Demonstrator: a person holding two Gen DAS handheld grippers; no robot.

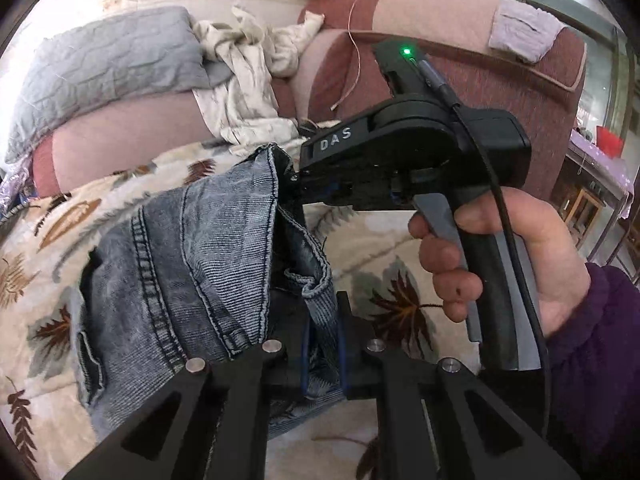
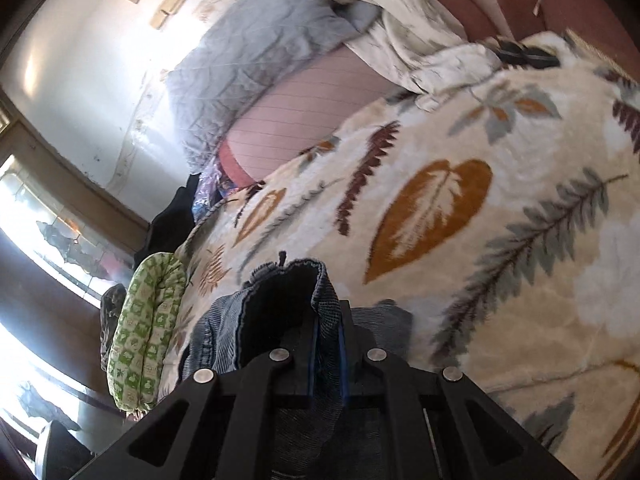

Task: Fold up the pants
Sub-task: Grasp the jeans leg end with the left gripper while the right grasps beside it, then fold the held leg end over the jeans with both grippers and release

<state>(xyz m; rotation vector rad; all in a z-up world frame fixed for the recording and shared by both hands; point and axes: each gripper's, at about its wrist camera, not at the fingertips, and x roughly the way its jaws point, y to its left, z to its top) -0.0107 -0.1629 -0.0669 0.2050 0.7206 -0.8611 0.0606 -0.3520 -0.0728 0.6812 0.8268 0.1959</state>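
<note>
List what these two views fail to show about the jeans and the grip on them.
- Jeans: legs cut off by the left view's bottom edge and linkage; fold state unknown.
- Right gripper: fingertips hidden behind denim in the left view.
- Left gripper: pinched hem buried between fingers.
- Right view: jeans blurred.

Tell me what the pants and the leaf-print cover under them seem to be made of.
Pants: faded blue denim, going by the ribbed twill weave and double-stitched seams. Leaf-print cover: apparently plush fleece, with a soft, fuzzy matte nap; the fibre type cannot be told.
</note>
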